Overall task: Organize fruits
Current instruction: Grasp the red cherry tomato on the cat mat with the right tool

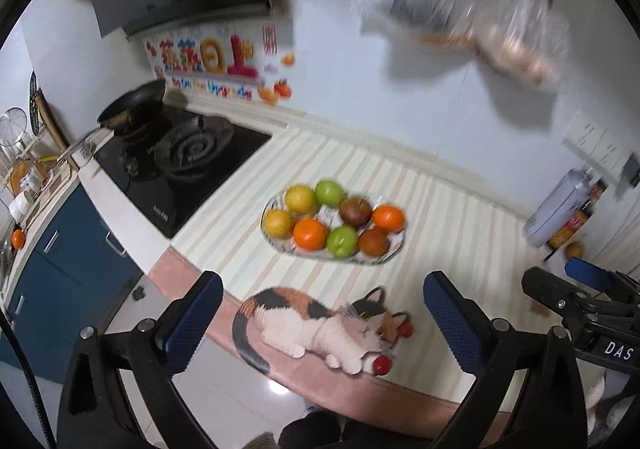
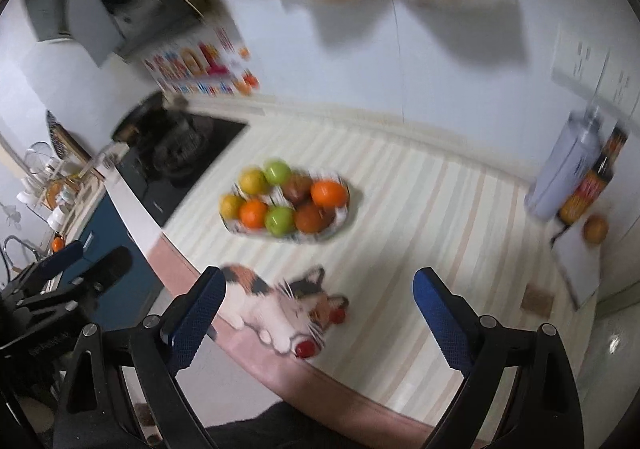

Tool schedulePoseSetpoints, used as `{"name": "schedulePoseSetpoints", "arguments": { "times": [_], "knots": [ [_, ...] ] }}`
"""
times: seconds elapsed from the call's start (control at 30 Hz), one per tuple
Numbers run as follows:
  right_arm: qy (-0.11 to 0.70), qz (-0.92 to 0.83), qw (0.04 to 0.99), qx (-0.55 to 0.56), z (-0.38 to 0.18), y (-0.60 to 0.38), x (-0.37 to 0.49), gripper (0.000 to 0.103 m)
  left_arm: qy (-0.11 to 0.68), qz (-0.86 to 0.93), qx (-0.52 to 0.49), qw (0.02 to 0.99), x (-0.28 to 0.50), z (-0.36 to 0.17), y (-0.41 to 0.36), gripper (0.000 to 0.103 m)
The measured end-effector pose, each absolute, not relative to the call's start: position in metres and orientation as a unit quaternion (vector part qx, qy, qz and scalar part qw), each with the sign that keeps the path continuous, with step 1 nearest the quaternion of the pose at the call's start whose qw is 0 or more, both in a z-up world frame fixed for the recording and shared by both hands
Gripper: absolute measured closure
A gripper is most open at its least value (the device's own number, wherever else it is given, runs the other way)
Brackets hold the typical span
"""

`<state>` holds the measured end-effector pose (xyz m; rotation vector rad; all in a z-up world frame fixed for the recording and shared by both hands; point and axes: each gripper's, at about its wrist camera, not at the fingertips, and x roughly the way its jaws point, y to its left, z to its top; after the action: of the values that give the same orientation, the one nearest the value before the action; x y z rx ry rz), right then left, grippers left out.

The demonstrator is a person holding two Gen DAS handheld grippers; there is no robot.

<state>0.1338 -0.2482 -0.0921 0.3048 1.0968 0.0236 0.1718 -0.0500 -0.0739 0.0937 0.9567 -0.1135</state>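
A clear glass plate [image 1: 396,243] [image 2: 341,216] stands on the striped counter and holds several fruits: oranges [image 1: 309,233], green apples [image 1: 330,192], yellow fruits [image 1: 300,199] and brown ones [image 1: 355,211]. A lone orange fruit [image 1: 575,249] [image 2: 595,229] lies far right, beside the bottles. My left gripper [image 1: 322,281] [image 2: 100,253] hovers over the counter's near edge, short of the plate, jaws wide open and empty. My right gripper [image 2: 320,277] [image 1: 550,273] hangs to its right at about the same distance, also open with nothing between its fingers. The right wrist view is blurred.
A cat picture [image 1: 320,325] is printed on the mat near the front edge. A black gas stove [image 1: 180,169] with a pan [image 1: 132,105] lies left of the plate. Bottles [image 1: 560,213], a white board [image 2: 580,269] and a small brown block [image 2: 538,299] stand at the right.
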Motion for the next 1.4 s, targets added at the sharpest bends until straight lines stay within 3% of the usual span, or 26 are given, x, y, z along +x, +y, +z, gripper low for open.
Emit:
{"name": "schedulePoseSetpoints", "arguments": {
  "times": [0.07, 0.13, 0.27, 0.47, 0.57, 0.67, 0.7, 1.03, 1.13, 1.4],
  "knots": [
    [0.550, 0.015, 0.820, 0.158, -0.136, -0.253, 0.145, 0.007, 0.484, -0.036, 0.057, 0.872, 0.180, -0.100, -0.052, 0.000],
    [0.581, 0.021, 0.795, 0.170, -0.181, -0.255, 0.154, 0.022, 0.511, -0.008, 0.075, 0.857, 0.187, -0.134, -0.054, 0.000],
    [0.628, 0.032, 0.756, 0.182, -0.255, -0.247, 0.166, 0.032, 0.566, 0.018, 0.085, 0.820, 0.197, -0.192, -0.056, 0.000],
    [0.667, 0.050, 0.722, 0.174, -0.327, -0.231, 0.178, 0.046, 0.626, 0.041, 0.075, 0.775, 0.197, -0.254, -0.053, 0.000],
    [0.675, 0.058, 0.716, 0.169, -0.346, -0.223, 0.180, 0.055, 0.642, 0.043, 0.066, 0.763, 0.193, -0.269, -0.054, 0.000],
    [0.664, 0.066, 0.729, 0.153, -0.348, -0.216, 0.180, 0.074, 0.653, 0.037, 0.066, 0.753, 0.188, -0.281, -0.058, 0.000],
    [0.663, 0.068, 0.730, 0.153, -0.348, -0.216, 0.179, 0.077, 0.657, 0.033, 0.064, 0.751, 0.187, -0.283, -0.059, 0.000],
    [0.648, 0.056, 0.742, 0.161, -0.326, -0.245, 0.159, 0.077, 0.693, -0.066, 0.006, 0.717, 0.177, -0.313, -0.097, 0.003],
    [0.648, 0.048, 0.743, 0.163, -0.319, -0.261, 0.153, 0.076, 0.701, -0.085, 0.004, 0.708, 0.173, -0.324, -0.110, 0.025],
    [0.649, 0.038, 0.741, 0.168, -0.318, -0.279, 0.139, 0.076, 0.708, -0.111, 0.013, 0.698, 0.172, -0.341, -0.136, 0.058]
  ]
}}
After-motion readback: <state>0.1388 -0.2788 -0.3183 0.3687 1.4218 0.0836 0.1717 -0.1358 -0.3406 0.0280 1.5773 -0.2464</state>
